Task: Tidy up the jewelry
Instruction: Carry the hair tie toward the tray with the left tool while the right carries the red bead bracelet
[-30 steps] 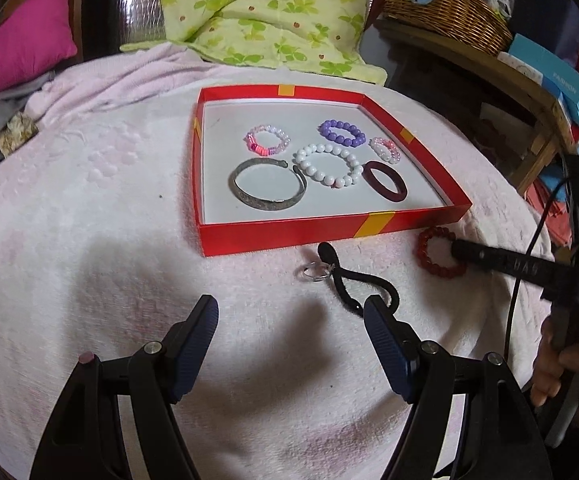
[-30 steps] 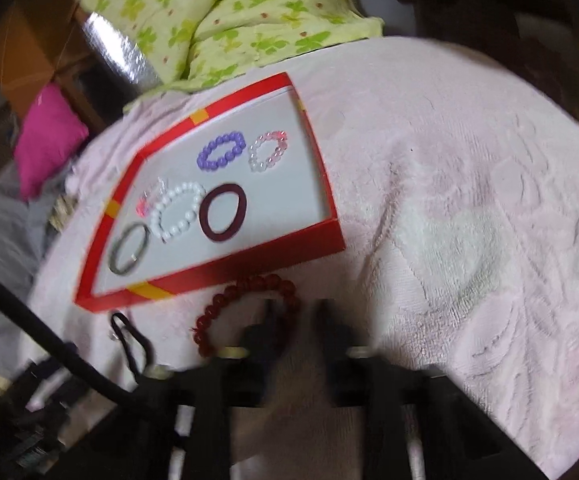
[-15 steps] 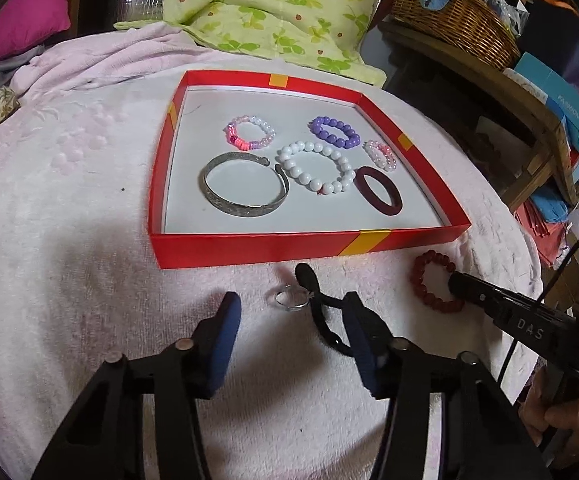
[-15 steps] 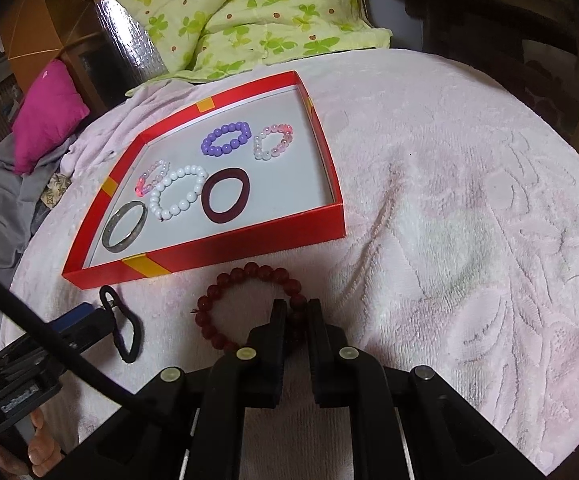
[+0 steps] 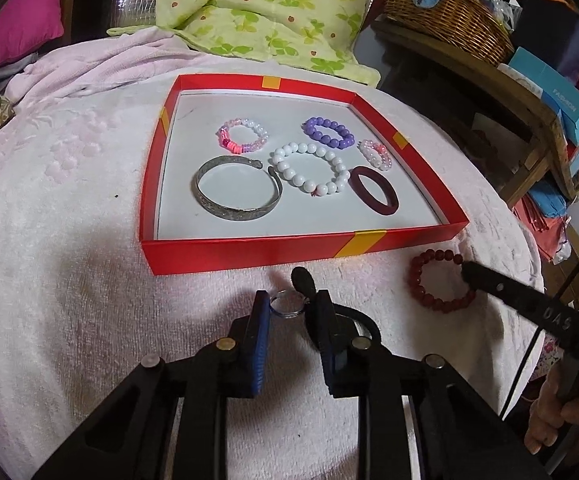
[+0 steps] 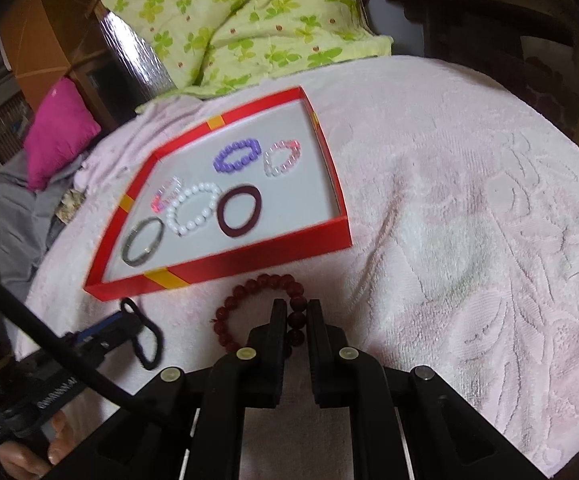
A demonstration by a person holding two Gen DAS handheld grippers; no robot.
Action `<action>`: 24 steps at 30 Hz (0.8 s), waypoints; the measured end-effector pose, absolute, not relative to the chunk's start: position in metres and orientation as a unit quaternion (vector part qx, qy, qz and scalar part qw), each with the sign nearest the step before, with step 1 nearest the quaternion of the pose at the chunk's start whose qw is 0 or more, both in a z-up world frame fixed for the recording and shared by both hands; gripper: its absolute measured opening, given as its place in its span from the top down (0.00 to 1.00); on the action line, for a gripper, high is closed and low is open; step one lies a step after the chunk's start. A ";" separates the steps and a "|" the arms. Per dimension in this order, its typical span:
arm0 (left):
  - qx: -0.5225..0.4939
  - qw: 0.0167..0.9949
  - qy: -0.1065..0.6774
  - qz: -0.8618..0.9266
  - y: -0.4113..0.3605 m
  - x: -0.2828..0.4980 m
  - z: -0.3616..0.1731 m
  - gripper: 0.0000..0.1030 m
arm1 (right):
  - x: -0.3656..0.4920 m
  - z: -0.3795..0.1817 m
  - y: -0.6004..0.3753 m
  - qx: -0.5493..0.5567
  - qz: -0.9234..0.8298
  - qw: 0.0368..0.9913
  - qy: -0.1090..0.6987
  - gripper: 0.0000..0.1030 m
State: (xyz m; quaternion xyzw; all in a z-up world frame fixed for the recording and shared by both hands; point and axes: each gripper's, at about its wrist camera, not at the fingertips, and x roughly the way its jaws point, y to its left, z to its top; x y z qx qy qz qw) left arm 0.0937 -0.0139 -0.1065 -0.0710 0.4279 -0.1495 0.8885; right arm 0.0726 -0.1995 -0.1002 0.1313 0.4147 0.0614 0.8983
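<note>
A red tray [image 5: 249, 256] on a pink towel holds several bracelets: a silver bangle [image 5: 235, 188], white beads [image 5: 309, 168], purple beads [image 5: 328, 132] and a maroon ring [image 5: 373, 190]. In front of it lie a small silver ring [image 5: 287, 306], a black hair tie [image 5: 303, 280] and a red bead bracelet [image 5: 441, 280]. My left gripper [image 5: 289, 308] has its fingers closed in around the silver ring. My right gripper [image 6: 297, 312] is shut on the red bead bracelet [image 6: 265, 300]. The tray [image 6: 225, 264] also shows in the right wrist view.
A green floral quilt [image 5: 257, 12] and a pink pillow [image 5: 13, 24] lie behind the tray. A wooden shelf with a wicker basket [image 5: 449, 24] and blue boxes stands at the right. The towel's edge drops off at the right.
My left gripper moved forward to the silver ring and its fingers closed in on it. My right gripper stayed shut on the red bead bracelet and lifted slightly.
</note>
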 end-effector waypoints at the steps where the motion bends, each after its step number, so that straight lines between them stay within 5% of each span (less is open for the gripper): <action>1: -0.070 0.889 0.427 -0.149 -0.014 0.093 -0.106 0.77 | 0.071 -0.098 -0.200 0.135 0.065 0.900 0.410 0.90; 24: -0.064 0.899 0.409 -0.140 0.017 0.069 -0.085 0.77 | 0.053 -0.058 -0.180 0.174 0.144 0.912 0.342 0.90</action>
